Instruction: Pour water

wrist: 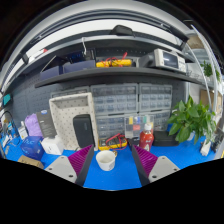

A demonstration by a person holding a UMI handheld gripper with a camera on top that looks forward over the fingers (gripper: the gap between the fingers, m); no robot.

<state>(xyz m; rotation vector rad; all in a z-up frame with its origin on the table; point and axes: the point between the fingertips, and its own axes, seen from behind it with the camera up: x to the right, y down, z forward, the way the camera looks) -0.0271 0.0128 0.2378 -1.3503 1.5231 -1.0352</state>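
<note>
A white cup (106, 160) stands upright on the blue table top (112, 178), between my two fingers and nearer the left one, with a gap at each side. My gripper (112, 163) is open; its purple pads (81, 159) flank the cup without touching it. Just beyond the fingers stands a red bottle (147, 136) with a white cap. I cannot see into the cup.
A yellow-and-black device (113, 146) lies just behind the cup. A green potted plant (190, 120) is at the right, a white perforated box (72, 122) and blue items (31, 148) at the left. Drawer cabinets (130, 102) and a loaded shelf (115, 66) rise behind.
</note>
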